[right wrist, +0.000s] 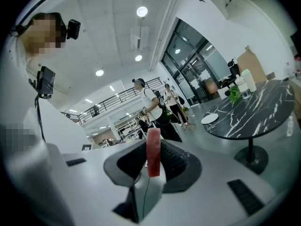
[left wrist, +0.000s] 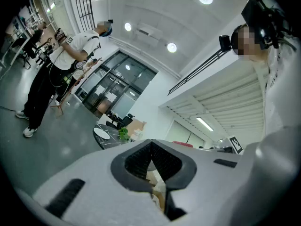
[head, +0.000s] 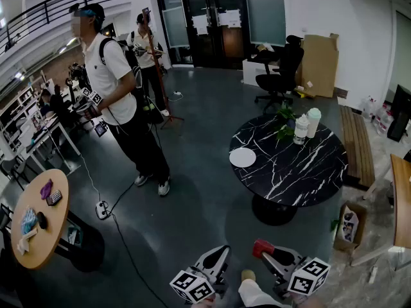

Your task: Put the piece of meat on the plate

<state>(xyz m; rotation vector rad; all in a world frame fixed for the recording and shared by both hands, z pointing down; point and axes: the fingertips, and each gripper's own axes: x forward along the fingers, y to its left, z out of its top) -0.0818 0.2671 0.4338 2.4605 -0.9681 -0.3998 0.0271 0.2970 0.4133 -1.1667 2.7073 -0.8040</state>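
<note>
Right gripper (right wrist: 153, 160) jaws clamp red piece of meat (right wrist: 153, 145); left gripper (left wrist: 150, 161) jaws closed, empty. Carry level to round white plate (head: 243, 157) at 12 o'clock, release low.

Plate (head: 243, 157) on table's (head: 302, 172) left side, bottles (head: 300, 129) behind, person (head: 119, 88) farther left

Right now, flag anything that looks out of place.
Nothing is spilled or damaged. The meat stands upright in the right claw, and the plate lies bare on the table. One oddity: a cable trails loose across the floor.
</note>
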